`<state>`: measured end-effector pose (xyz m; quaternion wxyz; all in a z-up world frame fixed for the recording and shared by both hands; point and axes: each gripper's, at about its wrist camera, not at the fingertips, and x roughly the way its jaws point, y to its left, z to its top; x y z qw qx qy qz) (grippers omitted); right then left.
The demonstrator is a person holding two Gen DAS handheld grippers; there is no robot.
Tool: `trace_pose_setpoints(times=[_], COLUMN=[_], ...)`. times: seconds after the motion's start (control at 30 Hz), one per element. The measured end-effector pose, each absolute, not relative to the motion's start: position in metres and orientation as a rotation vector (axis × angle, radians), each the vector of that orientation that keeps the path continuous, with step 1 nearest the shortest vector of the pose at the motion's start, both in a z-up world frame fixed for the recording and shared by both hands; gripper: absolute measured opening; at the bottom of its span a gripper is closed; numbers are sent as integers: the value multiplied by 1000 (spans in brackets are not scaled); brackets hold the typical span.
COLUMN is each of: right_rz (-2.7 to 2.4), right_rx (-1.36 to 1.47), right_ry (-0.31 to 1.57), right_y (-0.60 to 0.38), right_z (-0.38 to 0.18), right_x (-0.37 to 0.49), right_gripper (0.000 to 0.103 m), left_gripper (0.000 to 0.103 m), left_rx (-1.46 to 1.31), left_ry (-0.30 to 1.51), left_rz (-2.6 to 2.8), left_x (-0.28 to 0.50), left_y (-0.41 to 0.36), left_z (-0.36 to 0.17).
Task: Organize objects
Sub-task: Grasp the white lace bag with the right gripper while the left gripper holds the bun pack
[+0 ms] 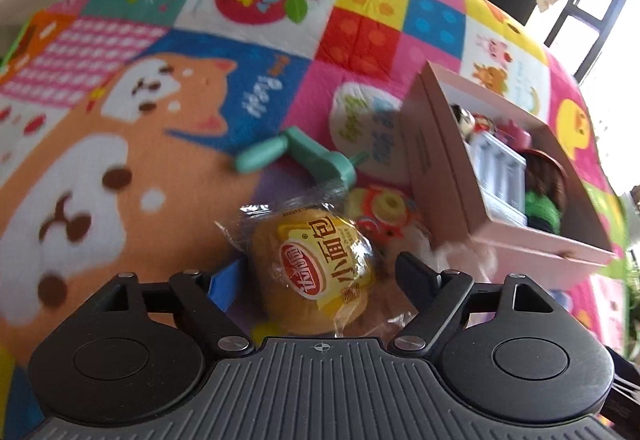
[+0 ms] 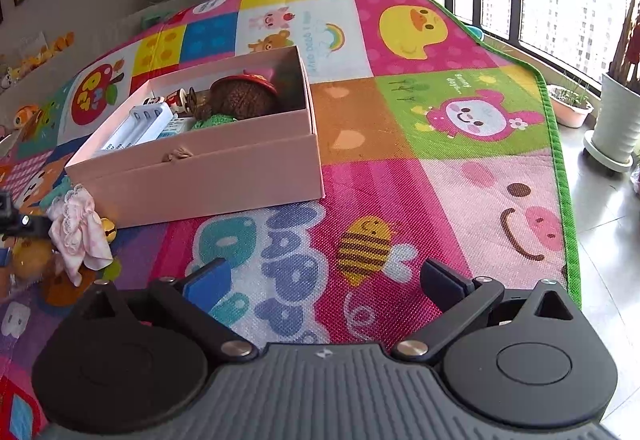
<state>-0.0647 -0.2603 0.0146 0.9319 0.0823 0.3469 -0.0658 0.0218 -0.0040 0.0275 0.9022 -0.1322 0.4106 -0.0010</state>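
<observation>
A wrapped small bread in a clear packet with a yellow and red label (image 1: 316,272) lies on the colourful play mat (image 1: 120,168). It sits between the fingers of my left gripper (image 1: 320,268), which is open: the right finger stands clear of the wrapper. An open pink box (image 1: 440,176) stands to the right, with a white charger (image 1: 500,176), a brown yarn doll and green yarn in it. In the right wrist view the pink box (image 2: 220,176) is at the upper left. My right gripper (image 2: 324,272) is open over bare mat, nothing between its fingers.
A teal crank handle (image 1: 304,156) and an orange-yellow toy (image 1: 384,212) lie on the mat beyond the bread. A pink lace cloth (image 2: 80,228) lies by the box's front corner. The mat's green edge (image 2: 560,160) borders tiled floor with plant pots (image 2: 616,120) by the window.
</observation>
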Motion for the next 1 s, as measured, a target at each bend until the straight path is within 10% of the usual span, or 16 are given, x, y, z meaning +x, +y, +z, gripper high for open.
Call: trace_pose_setpoints(times=[1.0], right_rz=[100], right_rx=[-35], right_ry=[704], right_y=[-157], right_z=[41], right_x=[-62], right_gripper=[103], left_gripper=[73], left_rx=[-111], left_ry=[700], left_rz=[-187], left_x=[-30], left_y=[48], left_z=[16])
